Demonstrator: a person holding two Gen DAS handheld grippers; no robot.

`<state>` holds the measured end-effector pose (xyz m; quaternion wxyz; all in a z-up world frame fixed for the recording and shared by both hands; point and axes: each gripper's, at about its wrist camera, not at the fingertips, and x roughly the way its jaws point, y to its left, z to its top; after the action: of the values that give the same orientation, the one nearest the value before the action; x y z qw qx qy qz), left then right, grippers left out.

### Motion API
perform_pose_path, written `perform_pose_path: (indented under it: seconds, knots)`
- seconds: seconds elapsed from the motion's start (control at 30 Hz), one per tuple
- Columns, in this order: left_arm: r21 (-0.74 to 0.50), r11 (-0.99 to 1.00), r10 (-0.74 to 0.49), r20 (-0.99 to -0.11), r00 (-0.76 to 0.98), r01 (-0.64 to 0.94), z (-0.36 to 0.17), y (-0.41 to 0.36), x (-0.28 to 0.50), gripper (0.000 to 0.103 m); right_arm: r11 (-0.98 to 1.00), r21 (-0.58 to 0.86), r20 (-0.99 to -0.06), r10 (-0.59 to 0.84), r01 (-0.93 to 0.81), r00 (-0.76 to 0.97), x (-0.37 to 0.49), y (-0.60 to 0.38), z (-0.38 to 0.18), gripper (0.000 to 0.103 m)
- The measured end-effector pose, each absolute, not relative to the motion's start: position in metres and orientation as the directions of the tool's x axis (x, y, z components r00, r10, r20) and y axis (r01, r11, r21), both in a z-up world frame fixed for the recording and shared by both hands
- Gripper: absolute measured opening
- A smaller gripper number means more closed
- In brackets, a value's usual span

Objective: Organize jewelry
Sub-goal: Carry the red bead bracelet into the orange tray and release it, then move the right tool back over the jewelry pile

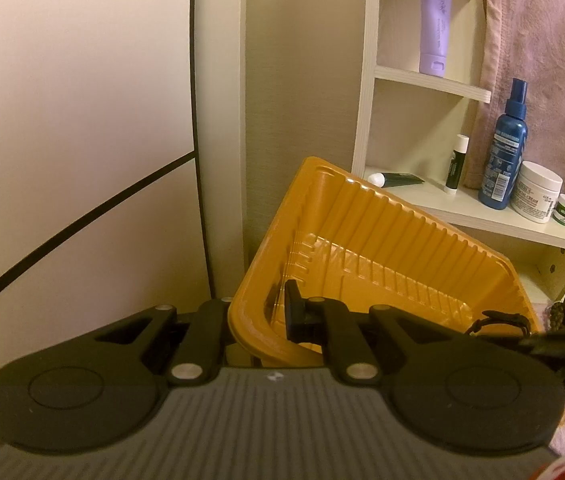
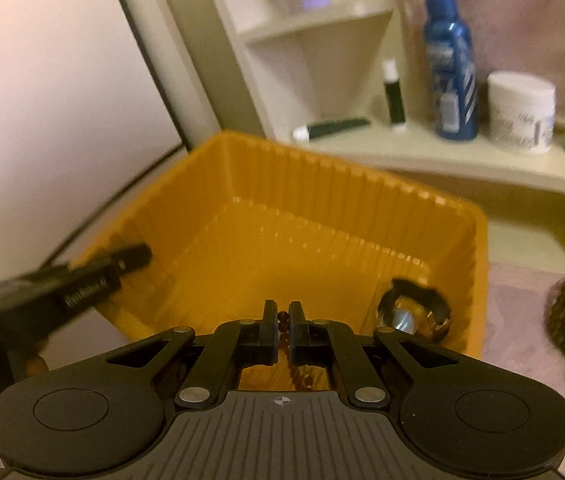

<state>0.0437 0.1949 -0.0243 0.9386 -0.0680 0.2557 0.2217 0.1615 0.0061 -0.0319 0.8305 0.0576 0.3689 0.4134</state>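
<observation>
The tray is gripped at its 9 o'clock wall by the left tool, seemingly to tilt it, while what looks like a bead strand is pinched over it by the near-closed right tool, beside a watch at 4 o'clock.

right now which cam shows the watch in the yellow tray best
The right wrist view: the watch lies in full sight in the yellow tray corner, face glinting. The left wrist view catches only its dark strap over the rim.
</observation>
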Motion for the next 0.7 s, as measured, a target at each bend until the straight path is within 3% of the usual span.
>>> perform_pose_path:
  seconds: [0.13, 0.2, 0.27, 0.47, 0.7]
  knots:
    - [-0.015, 0.892, 0.382, -0.510, 0.771, -0.452, -0.025, 0.194, 0.043, 0.010, 0.639, 0.391, -0.582, 0.729, -0.662, 0.360, 0.159, 0.014, -0.034, 0.007]
    - [-0.016, 0.891, 0.383, -0.511, 0.769, -0.454, -0.025, 0.194, 0.043, 0.010, 0.637, 0.388, -0.572, 0.733, -0.667, 0.368, 0.157, 0.012, -0.032, 0.015]
    - [-0.017, 0.890, 0.383, -0.512, 0.769, -0.456, -0.025, 0.194, 0.043, 0.010, 0.642, 0.401, -0.551, 0.739, -0.654, 0.387, 0.156, 0.004, -0.027, 0.033]
    - [-0.017, 0.890, 0.384, -0.512, 0.768, -0.456, -0.026, 0.193, 0.043, 0.010, 0.684, 0.391, -0.485, 0.722, -0.616, 0.493, 0.150, -0.044, -0.018, 0.034]
    - [-0.015, 0.889, 0.386, -0.511, 0.768, -0.457, -0.025, 0.191, 0.044, 0.010, 0.811, 0.335, -0.568, 0.580, -0.480, 0.584, 0.156, -0.115, -0.045, 0.034]
